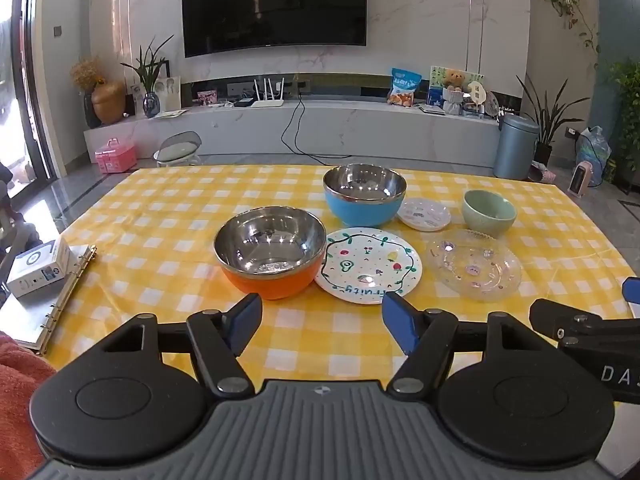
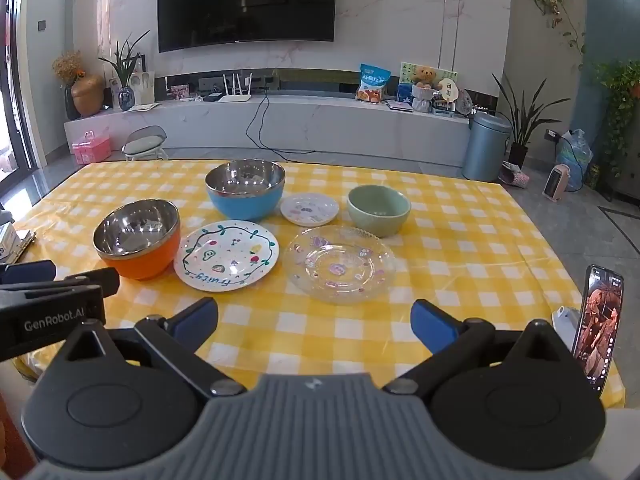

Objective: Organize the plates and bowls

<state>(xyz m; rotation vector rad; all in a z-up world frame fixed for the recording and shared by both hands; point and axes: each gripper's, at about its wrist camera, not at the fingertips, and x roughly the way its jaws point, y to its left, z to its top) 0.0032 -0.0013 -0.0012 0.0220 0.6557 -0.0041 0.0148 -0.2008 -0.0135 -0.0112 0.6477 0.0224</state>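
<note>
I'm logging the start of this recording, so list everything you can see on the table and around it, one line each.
steel-lined bowls: 2, orange near left, blue behind it
green bowl: 1, far right
painted plate: 1, white, beside orange bowl
small plate: 1, white, between blue and green bowls
glass plate: 1, clear, near right
tablecloth: 1, yellow check
binder: 1, left edge, white box on it
phone: 1, propped, right edge
television: 1, wall
left gripper: open, empty
right gripper: open, empty

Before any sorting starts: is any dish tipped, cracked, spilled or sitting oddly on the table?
Nothing stands out. The orange bowl, blue bowl and green bowl stand upright and empty; the Fruity plate, small plate and clear glass plate lie flat on the checked tablecloth, unstacked.
</note>
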